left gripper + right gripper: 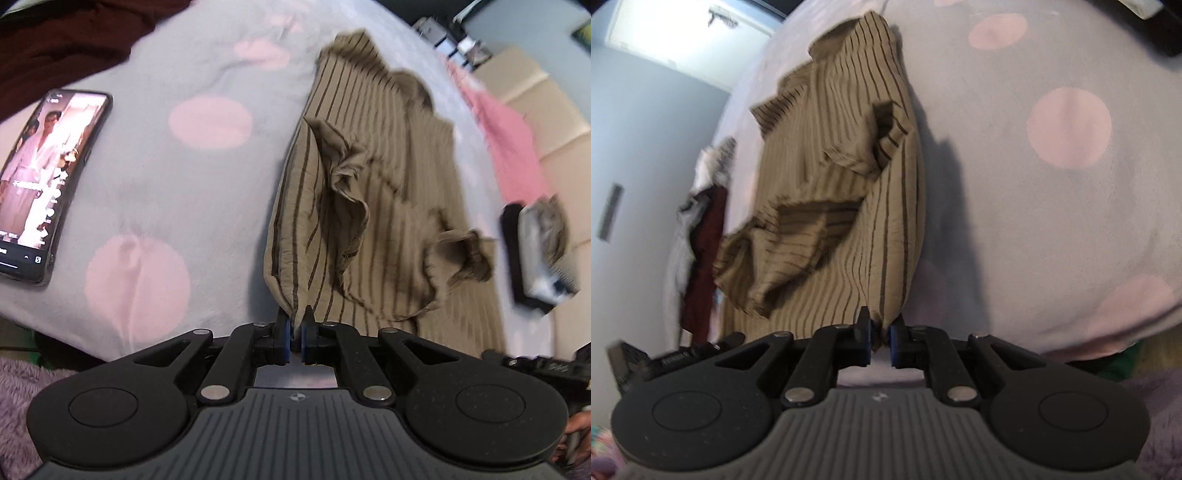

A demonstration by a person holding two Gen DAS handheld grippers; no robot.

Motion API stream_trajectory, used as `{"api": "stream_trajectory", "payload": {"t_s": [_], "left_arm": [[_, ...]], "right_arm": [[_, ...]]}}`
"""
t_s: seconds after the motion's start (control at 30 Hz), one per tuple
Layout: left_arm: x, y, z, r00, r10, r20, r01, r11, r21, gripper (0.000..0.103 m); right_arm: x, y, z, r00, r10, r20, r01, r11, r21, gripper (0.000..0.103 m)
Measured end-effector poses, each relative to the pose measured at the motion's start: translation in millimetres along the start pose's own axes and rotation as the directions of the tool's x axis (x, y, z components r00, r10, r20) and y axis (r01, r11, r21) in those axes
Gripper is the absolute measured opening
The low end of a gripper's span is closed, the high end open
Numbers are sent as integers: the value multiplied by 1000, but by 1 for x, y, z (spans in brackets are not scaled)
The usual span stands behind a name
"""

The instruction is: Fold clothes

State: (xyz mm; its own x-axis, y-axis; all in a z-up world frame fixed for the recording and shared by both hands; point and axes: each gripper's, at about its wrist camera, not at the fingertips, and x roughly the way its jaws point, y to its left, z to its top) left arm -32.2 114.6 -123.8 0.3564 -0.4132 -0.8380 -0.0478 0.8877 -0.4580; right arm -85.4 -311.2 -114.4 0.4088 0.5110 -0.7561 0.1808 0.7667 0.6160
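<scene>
Tan dark-striped shirt (388, 177), pink-dotted blanket (177, 192)

We lose the phone (40, 184) at the left edge, and that smeared black-and-grey object (539, 251) is perhaps another device.

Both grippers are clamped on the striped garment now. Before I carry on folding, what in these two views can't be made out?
- Left wrist view: the object at the right edge is motion-blurred; the right gripper cannot be told from it.
- Left wrist view: the phone screen text is too small and warped.
- Both views: the striped garment hides its underside and lower layers; its type is unclear.
- Right wrist view: the clothes pile at left is blurred.
- Both views: gripper bodies cover the near bed edge.
</scene>
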Motion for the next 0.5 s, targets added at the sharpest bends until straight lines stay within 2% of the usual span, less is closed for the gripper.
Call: {"api": "stream_trajectory", "payload": {"t_s": [0.03, 0.1, 0.17, 0.23, 0.3, 0.4, 0.5], "left_arm": [[4, 0, 0, 1000, 13, -6, -13, 1000, 8, 4], [5, -2, 1, 999, 36, -22, -35, 999, 20, 6], [-2, -4, 1, 998, 64, -5, -64, 998, 29, 14], [-10, -6, 0, 994, 106, 31, -107, 993, 47, 17], [-20, -12, 1, 990, 113, 88, -120, 990, 72, 19], [-36, -23, 2, 982, 98, 164, -119, 986, 119, 37], [-36, -38, 4, 985, 55, 166, -90, 973, 214, 39]], "right_arm": [[3, 0, -1, 1000, -19, -7, 19, 1000, -15, 13], [6, 1, -2, 998, -68, -11, 68, 997, -47, 26], [2, 2, -4, 990, -140, 20, 141, 987, -82, 33], [-8, 4, -5, 980, -187, 75, 194, 975, -109, 34], [-20, 7, -4, 972, -189, 138, 207, 970, -127, 34], [-30, 19, -1, 965, -161, 209, 202, 960, -193, 34], [-26, 41, -3, 960, -148, 236, 219, 923, -315, 33]]}}
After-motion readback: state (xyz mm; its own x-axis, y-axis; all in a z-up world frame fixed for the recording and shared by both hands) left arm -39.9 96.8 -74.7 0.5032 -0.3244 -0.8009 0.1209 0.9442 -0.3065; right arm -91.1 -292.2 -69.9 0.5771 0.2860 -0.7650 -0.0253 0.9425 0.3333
